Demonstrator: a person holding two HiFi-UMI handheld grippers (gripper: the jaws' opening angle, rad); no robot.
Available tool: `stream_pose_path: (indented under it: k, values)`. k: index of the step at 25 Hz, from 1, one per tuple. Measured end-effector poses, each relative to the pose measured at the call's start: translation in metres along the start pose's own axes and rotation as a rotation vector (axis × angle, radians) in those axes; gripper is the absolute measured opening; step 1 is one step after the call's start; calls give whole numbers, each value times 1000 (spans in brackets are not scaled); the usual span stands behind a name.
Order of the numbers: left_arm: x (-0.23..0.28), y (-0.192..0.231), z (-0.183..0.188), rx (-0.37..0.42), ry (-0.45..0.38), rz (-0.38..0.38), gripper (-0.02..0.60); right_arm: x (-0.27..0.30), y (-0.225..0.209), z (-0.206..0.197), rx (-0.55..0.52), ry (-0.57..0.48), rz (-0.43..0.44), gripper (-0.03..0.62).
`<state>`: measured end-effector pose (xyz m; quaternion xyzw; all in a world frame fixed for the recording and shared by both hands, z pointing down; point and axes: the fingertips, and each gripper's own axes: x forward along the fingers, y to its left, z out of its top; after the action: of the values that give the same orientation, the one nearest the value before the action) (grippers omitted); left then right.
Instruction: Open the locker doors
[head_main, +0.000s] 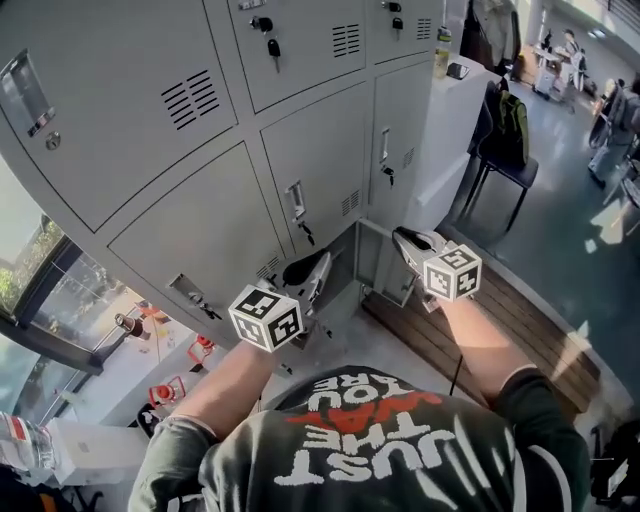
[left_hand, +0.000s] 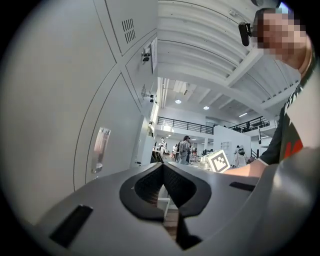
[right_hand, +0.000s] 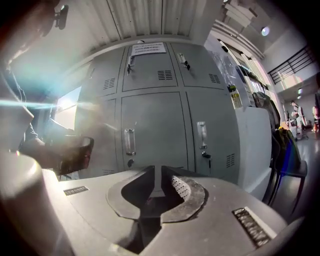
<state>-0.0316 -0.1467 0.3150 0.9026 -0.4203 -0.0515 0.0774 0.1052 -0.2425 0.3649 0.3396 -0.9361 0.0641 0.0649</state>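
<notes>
The grey sheet-metal lockers (head_main: 190, 230) are lining the wall ahead. Their doors are flat and smooth, with louvred vents, recessed chrome handles and dangling keys (head_main: 273, 47). A white notice (right_hand: 148, 48) is sticking to an upper door, its print too small to read. The left gripper (left_hand: 162, 167) is hovering beside a lower door, jaws clenched on nothing. The right gripper (right_hand: 159, 175) is facing the middle row, jaws pinched together and empty. The person's shirt (head_main: 400, 470) is showing "JUST THE" in white.

The lockers (head_main: 190, 225) are all pale grey with dark slotted vents (head_main: 190, 98), and black key fobs (head_main: 273, 47) hang off a few. The marker cube (head_main: 266, 317) on the left gripper (head_main: 308, 268) is white with black square patterns (same deal on the right gripper (head_main: 412, 240)). The gripper bodies are grey with black dotted pads. The shirt (head_main: 400, 470) is dark olive-grey with white and red lettering. The bench (head_main: 520, 330) is brown wood slats and the floor (head_main: 560, 230) is dark grey.
</notes>
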Motion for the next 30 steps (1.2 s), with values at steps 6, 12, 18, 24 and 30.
stream_pose_path:
  k: [6, 12, 18, 24, 30]
  values:
    - [16, 5, 24, 27, 13, -112, 0, 43, -23, 60, -42, -42, -83, 52]
    - [22, 12, 32, 28, 62, -184, 0, 82, -53, 92, -78, -5, -155, 65]
    - [33, 13, 35, 29, 69, -186, 0, 119, -88, 91, -103, 60, -126, 169]
    - [53, 13, 35, 29, 69, -137, 0, 140, -128, 95, -117, 77, -65, 216]
    - [63, 25, 34, 13, 63, -57, 0, 156, -135, 100, -129, 46, 34, 225]
